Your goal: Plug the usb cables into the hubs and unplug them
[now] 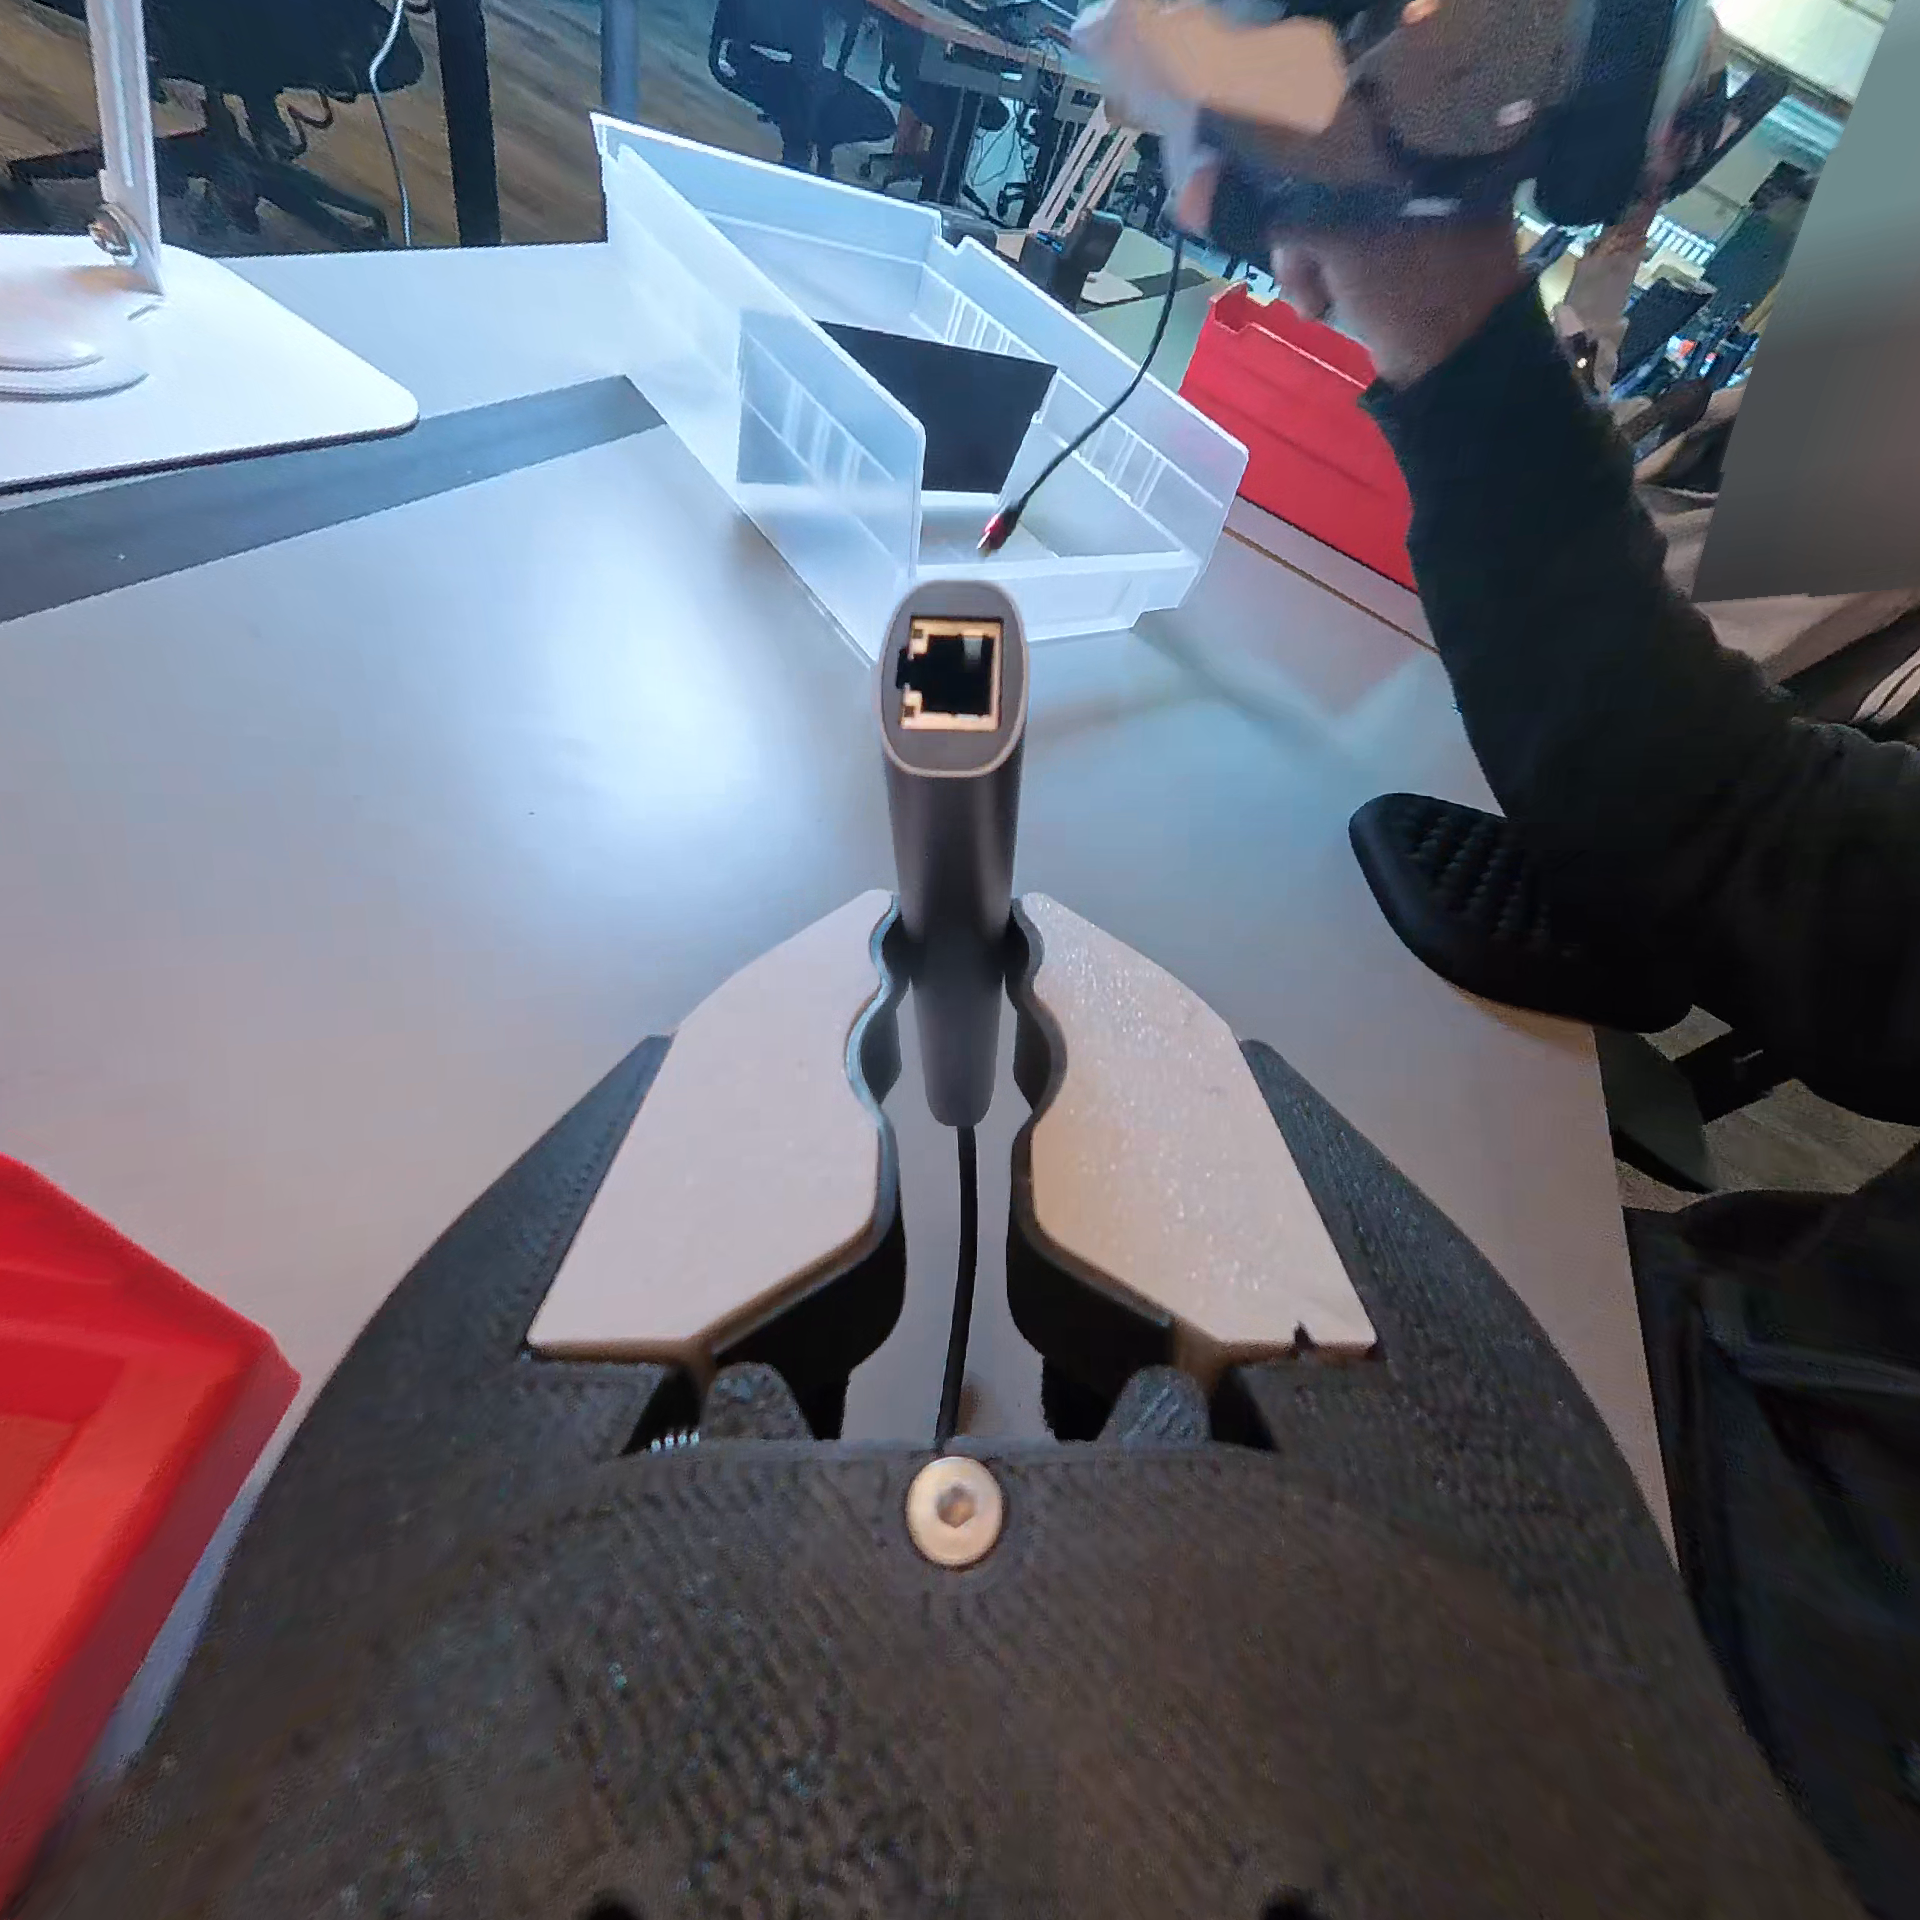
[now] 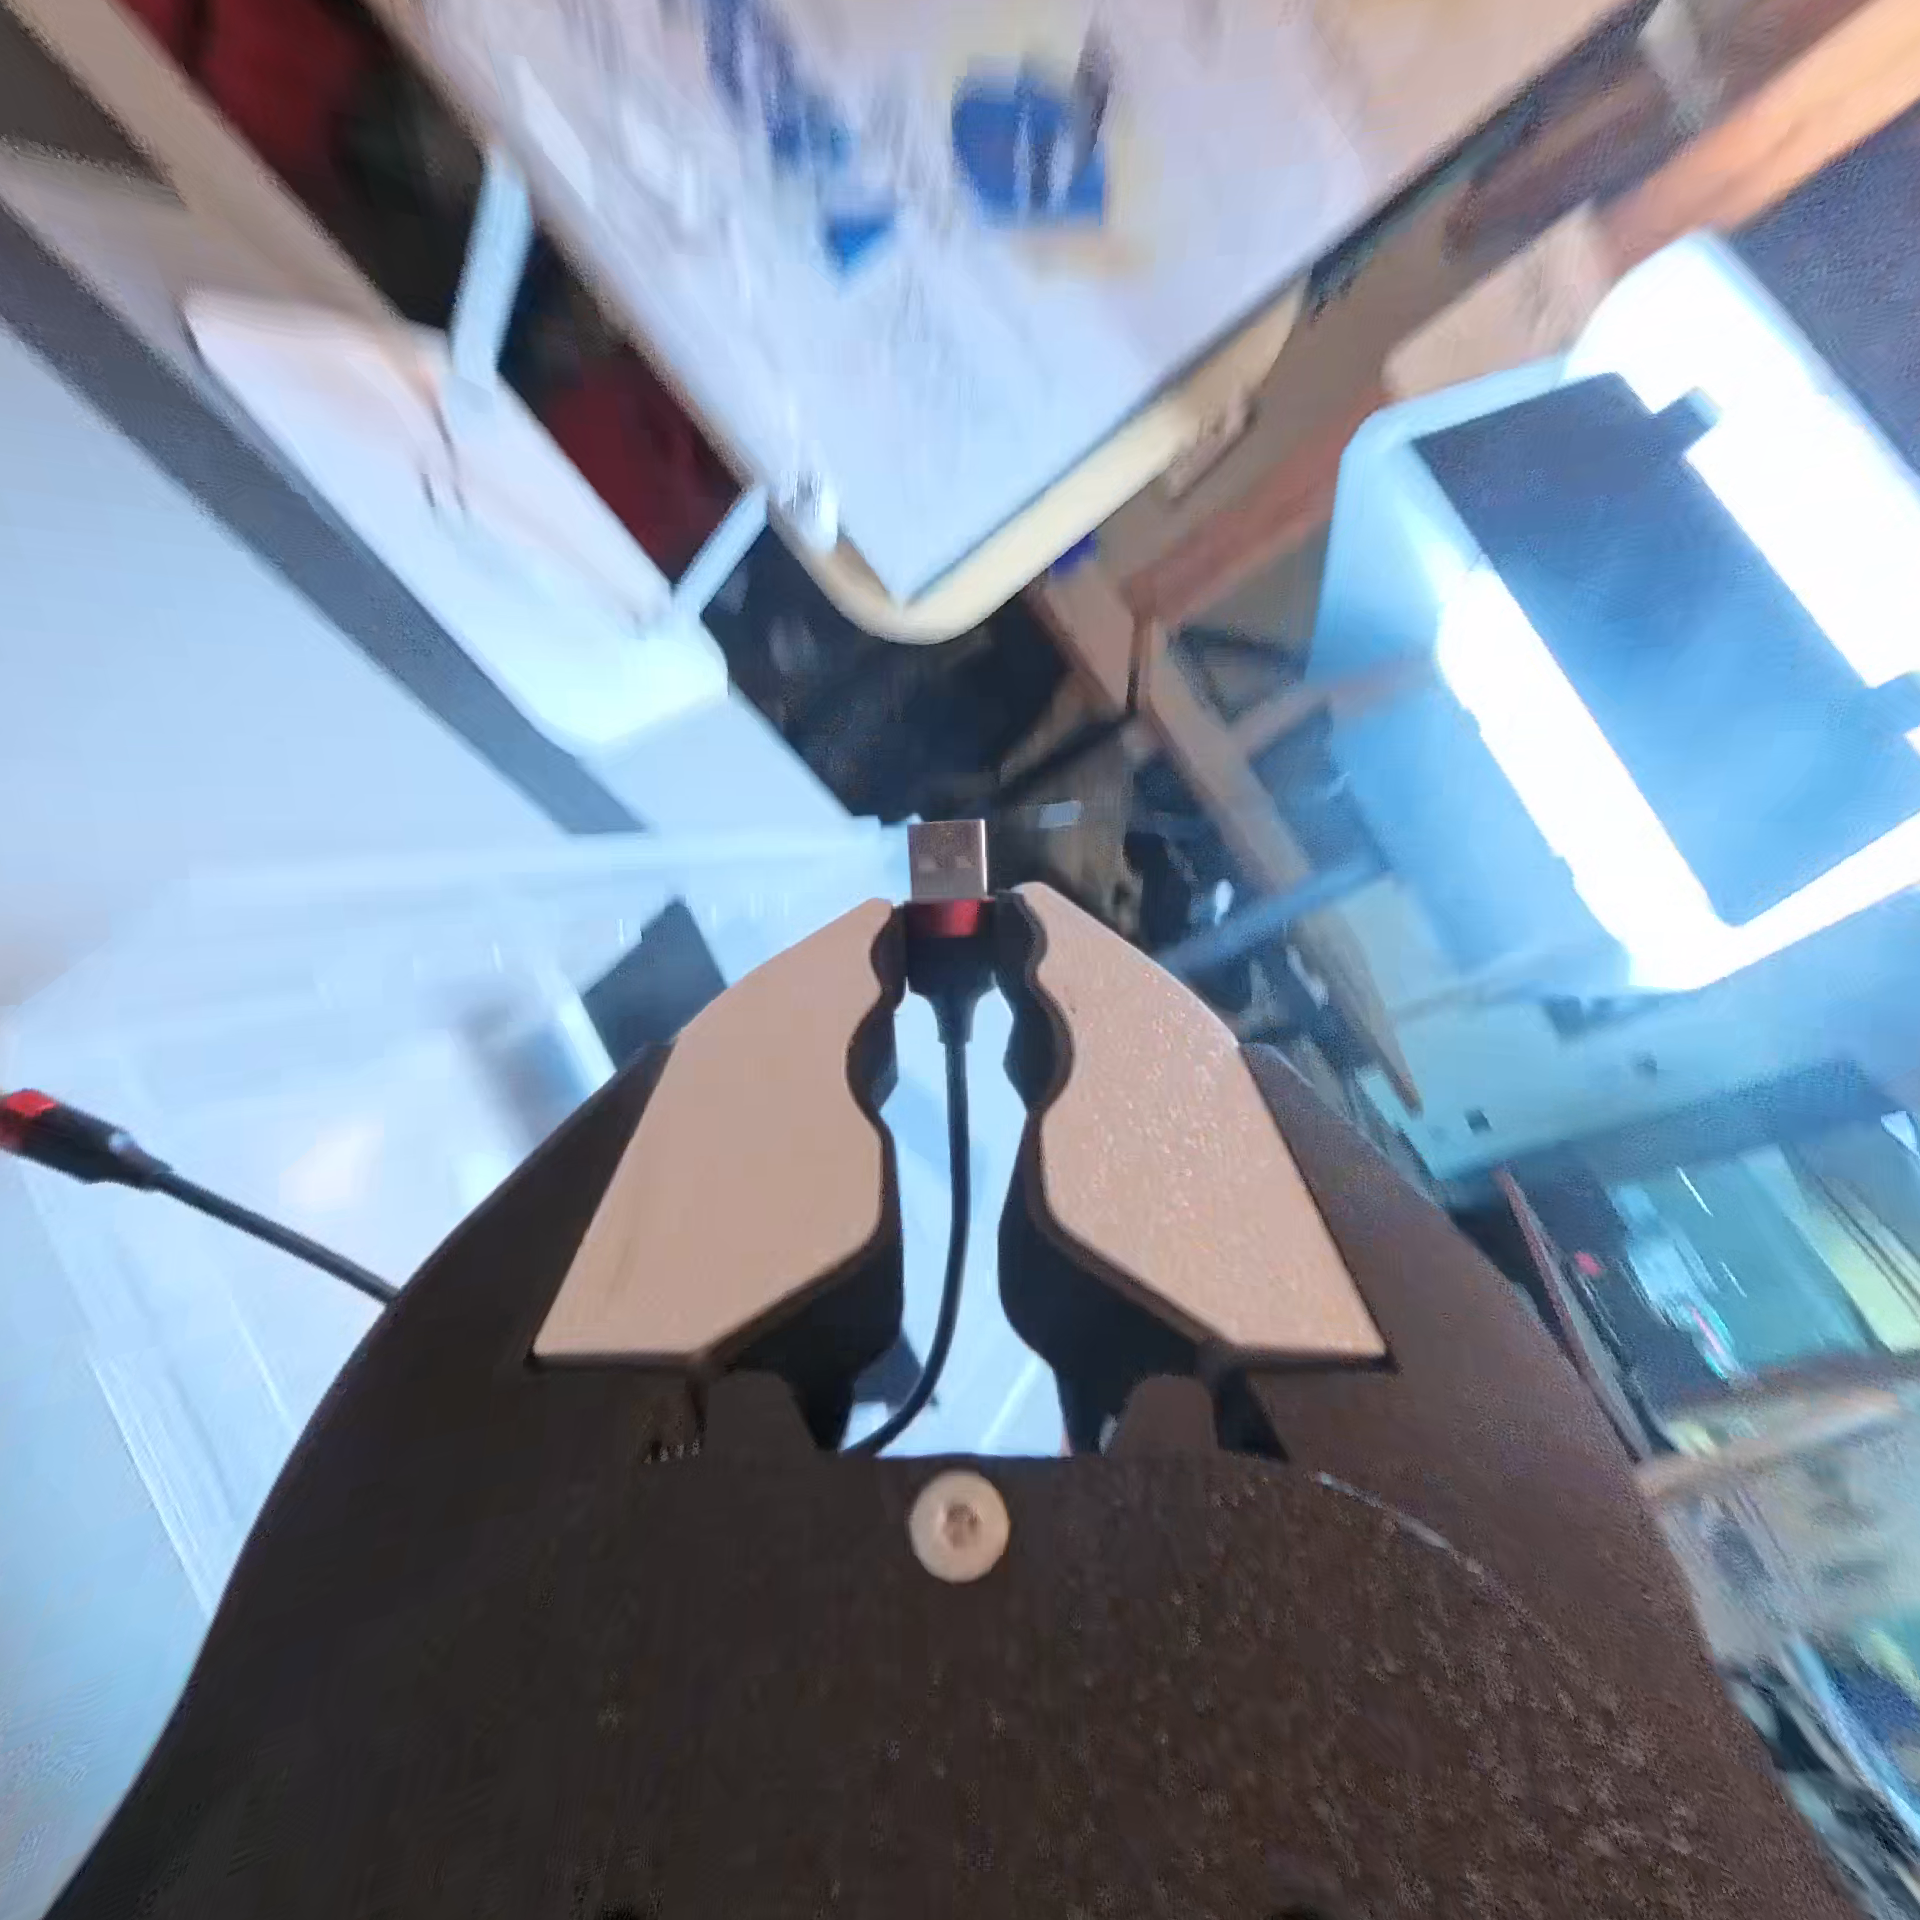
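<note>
A: What do the left tongs [image 1: 954, 925] hold?

B: They are clamped on a grey hub [image 1: 951, 821], pinched near its lower half between the tips. It stands out forward along the fingers, above the table [image 1: 416, 831], its far end with a square network port facing the camera. Its thin black lead [image 1: 961, 1268] runs back between the fingers.

A: How wide is the gap?

B: Narrow, just the width of the hub; both tips touch its sides.

A: And the right tongs [image 2: 948, 925]?

B: Closed on a USB cable [image 2: 954, 1143], gripping the red collar of its plug [image 2: 945, 868]. The silver metal end sticks out past the tips. The black cord goes back between the fingers and bends left at the base.

A: Where is the cable's other end?

B: Its red tip [image 2: 26, 1117] shows at the left edge of the right wrist view. In the left view the cable [image 1: 1122, 353] hangs from the raised right tongs [image 1: 1299, 104], held in a hand [image 1: 1382, 301], and its red tip [image 1: 1000, 528] dangles over a clear tray [image 1: 1143, 582], which lies on the table past the hub.

A: Are plug and hub touching?

B: No, well apart. The right view is badly blurred.
</note>
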